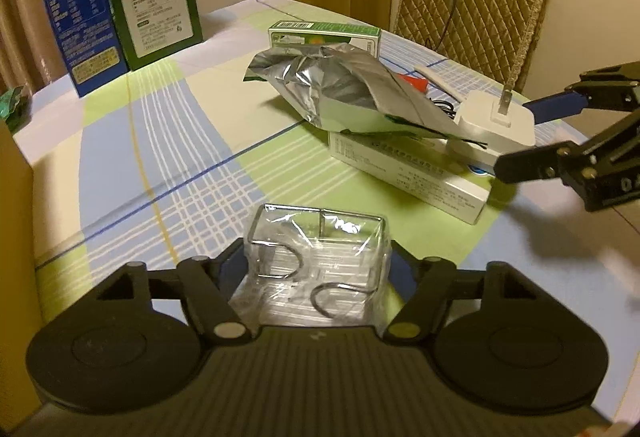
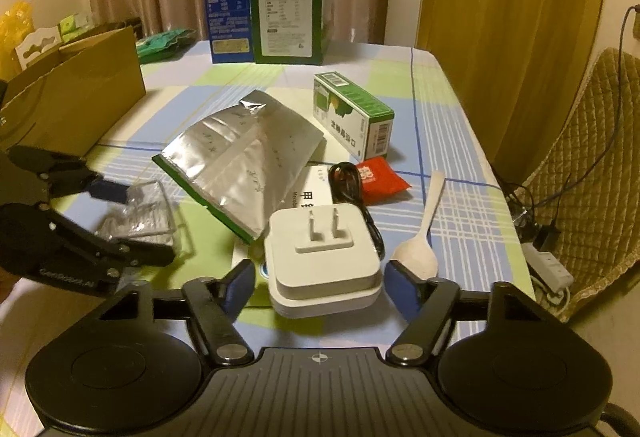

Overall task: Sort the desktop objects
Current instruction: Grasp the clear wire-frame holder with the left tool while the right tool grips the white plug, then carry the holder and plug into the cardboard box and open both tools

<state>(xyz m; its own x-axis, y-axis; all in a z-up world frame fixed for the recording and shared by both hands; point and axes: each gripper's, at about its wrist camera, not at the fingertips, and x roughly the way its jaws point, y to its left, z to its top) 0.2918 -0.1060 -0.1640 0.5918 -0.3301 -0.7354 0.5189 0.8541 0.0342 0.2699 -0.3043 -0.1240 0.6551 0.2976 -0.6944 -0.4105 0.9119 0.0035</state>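
Holding clear plastic packet (image 1: 318, 261) pinched in left gripper (image 1: 318, 277) jaws, lifted off tabletop (image 1: 160, 141) for sorting | right gripper (image 2: 320, 277) jaws spread around white charger (image 2: 324, 257), likely about to grasp | cardboard box (image 2: 76, 105) nearby, probable bin

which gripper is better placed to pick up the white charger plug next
Right. The right hand-held gripper already brackets the white charger plug, fingers open on either side. The left hand-held gripper is closed around a clear plastic packet, so it is occupied.
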